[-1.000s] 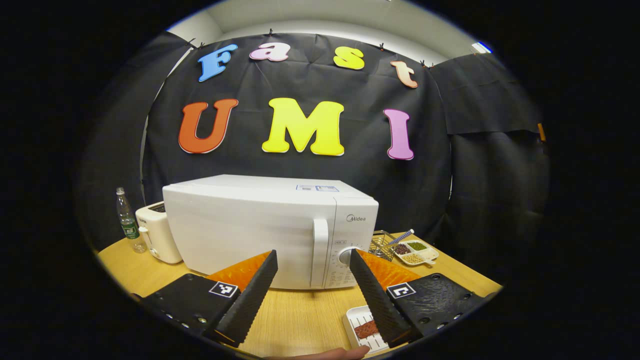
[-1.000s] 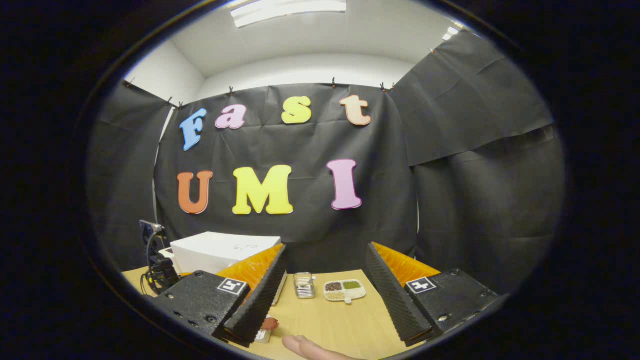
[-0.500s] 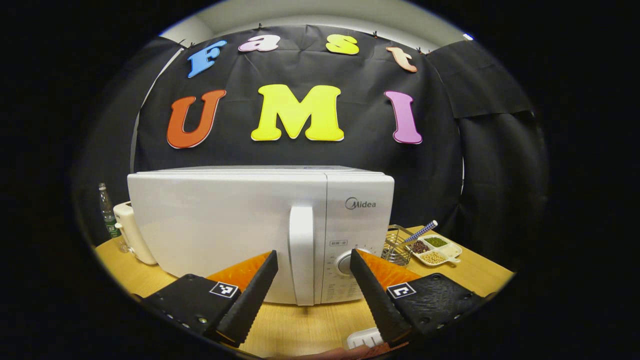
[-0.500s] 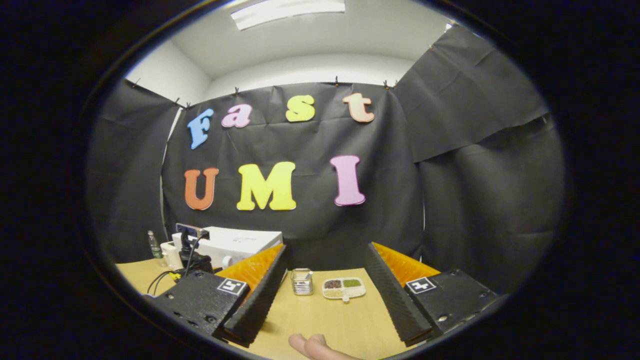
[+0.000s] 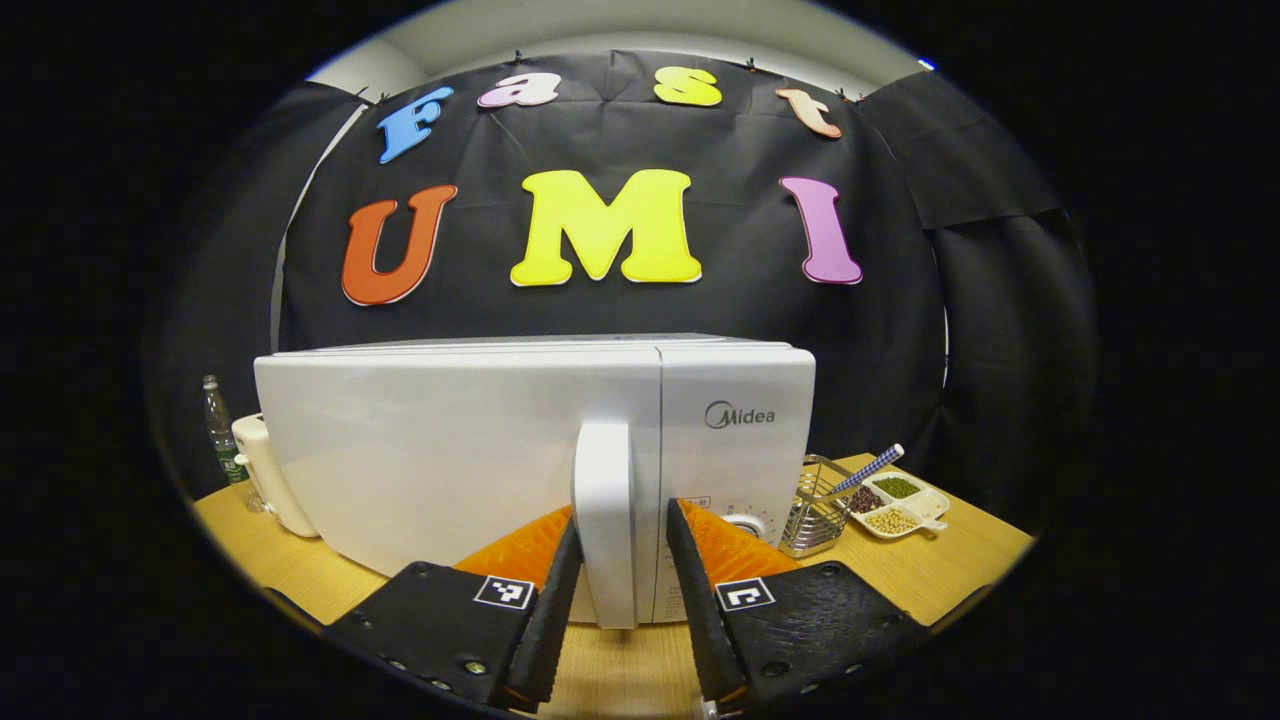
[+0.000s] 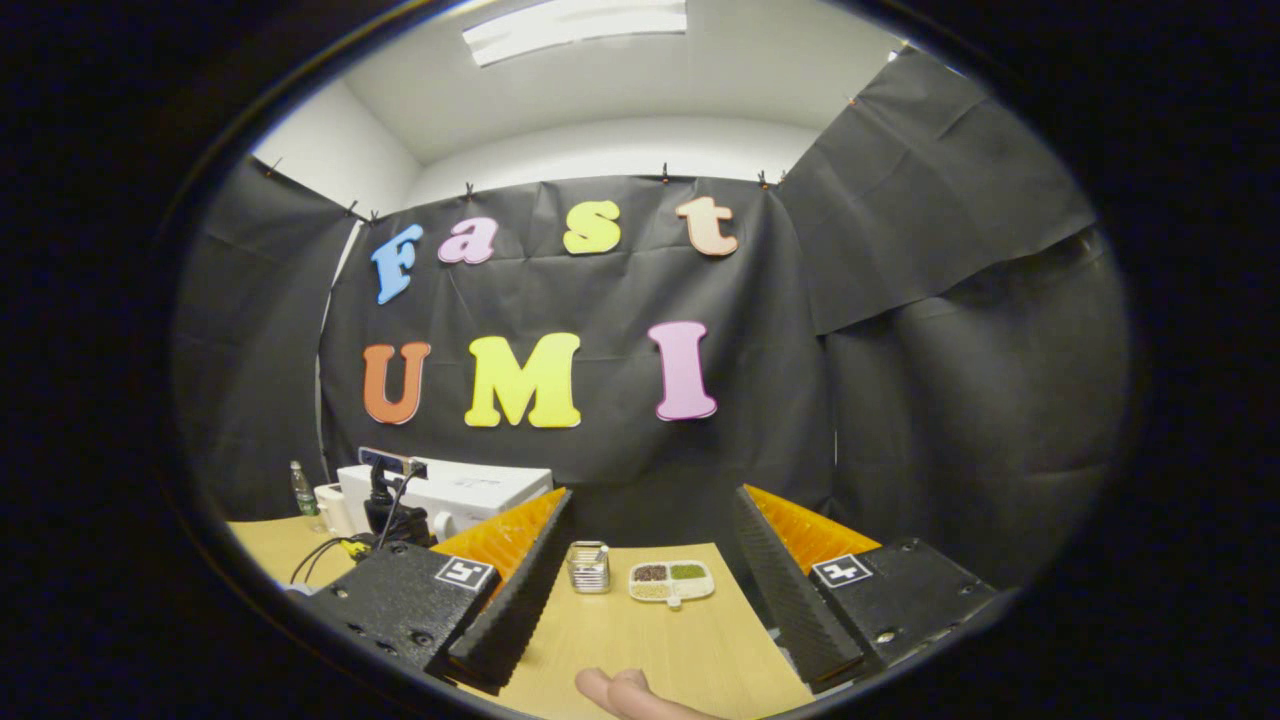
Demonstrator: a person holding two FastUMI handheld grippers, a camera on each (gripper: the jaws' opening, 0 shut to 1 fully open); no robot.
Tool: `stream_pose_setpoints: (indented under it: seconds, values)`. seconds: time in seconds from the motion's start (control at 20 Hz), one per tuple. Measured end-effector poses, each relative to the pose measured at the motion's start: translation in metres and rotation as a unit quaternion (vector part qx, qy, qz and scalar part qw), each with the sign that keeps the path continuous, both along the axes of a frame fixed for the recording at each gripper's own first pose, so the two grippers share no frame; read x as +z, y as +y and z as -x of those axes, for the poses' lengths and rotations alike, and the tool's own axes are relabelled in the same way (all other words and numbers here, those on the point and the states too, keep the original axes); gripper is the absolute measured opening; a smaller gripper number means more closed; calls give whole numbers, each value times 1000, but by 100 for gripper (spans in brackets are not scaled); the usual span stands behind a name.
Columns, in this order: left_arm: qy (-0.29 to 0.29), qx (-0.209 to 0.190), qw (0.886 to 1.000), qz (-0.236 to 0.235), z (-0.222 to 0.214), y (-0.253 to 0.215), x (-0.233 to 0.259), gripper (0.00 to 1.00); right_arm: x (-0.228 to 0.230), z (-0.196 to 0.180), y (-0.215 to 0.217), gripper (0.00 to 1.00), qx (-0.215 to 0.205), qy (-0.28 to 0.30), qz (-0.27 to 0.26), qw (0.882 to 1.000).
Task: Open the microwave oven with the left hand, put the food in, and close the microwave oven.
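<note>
The white microwave stands on the wooden table straight ahead in the left gripper view, its door closed. My left gripper straddles the upright white door handle. Its left finger lies against the handle, while a narrow gap stays between the handle and the right finger. In the right gripper view the microwave sits far left, with the left gripper's body and cables in front of it. My right gripper is open above the table with nothing between its fingers. A person's fingertips show below it.
A white toaster and a water bottle stand left of the microwave. Right of it are a wire basket with a striped straw and a divided dish of beans. The same basket and dish lie ahead of the right gripper.
My left gripper has moved in to the microwave and narrowed its fingers around the door handle. The food plate has left its view. The right gripper has hardly moved.
</note>
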State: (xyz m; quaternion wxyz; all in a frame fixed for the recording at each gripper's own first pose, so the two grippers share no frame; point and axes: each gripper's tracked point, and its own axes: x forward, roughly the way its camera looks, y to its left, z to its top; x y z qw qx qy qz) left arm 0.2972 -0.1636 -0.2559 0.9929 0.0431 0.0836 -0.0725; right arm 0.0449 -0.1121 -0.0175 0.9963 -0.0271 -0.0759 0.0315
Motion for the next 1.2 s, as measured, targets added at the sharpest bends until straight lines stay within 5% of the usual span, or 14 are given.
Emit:
stream_pose_setpoints:
  seconds: [0.05, 0.15, 0.2, 0.25, 0.3, 0.4, 0.45, 0.7, 0.75, 0.85, 1.2]
  values:
    - [10, -7, 1000, 14, -1, -2, -6, 28, 1, 1, 1, 92, 1, 1, 0, 1000]
    - [24, -20, 999, 37, 4, -4, -8, 22, 1, 5, -1, 92, 0, 2, 2, 1000]
    - [35, -22, 998, 38, 2, -4, -9, 14, 2, 6, -1, 100, -2, 2, 4, 1000]
    - [31, -17, 999, 32, 2, -2, -7, 14, 2, 8, -2, 100, -3, 3, 7, 1000]
    - [30, -16, 999, 24, 3, -2, -6, 4, 3, 11, -3, 92, -5, 4, 9, 1000]
    - [32, -14, 999, 24, 4, -1, -7, 4, 6, 15, -7, 100, -10, 4, 12, 1000]
    - [35, -17, 999, 28, 5, -2, -8, 4, 6, 17, -8, 92, -10, 5, 13, 1000]
    - [21, -35, 999, 25, 29, 6, -2, 2, 10, 25, -18, 100, -20, 4, 17, 1000]
    - [25, -46, 998, 31, 37, 7, -2, 2, 8, 26, -18, 92, -20, 7, 18, 1000]
    - [26, -56, 997, 39, 50, 14, -2, 3, 5, 29, -10, 100, -14, 12, 16, 1000]
    - [23, -62, 997, 47, 99, 40, 1, 3, -6, 45, 23, 100, 10, 41, 14, 999]
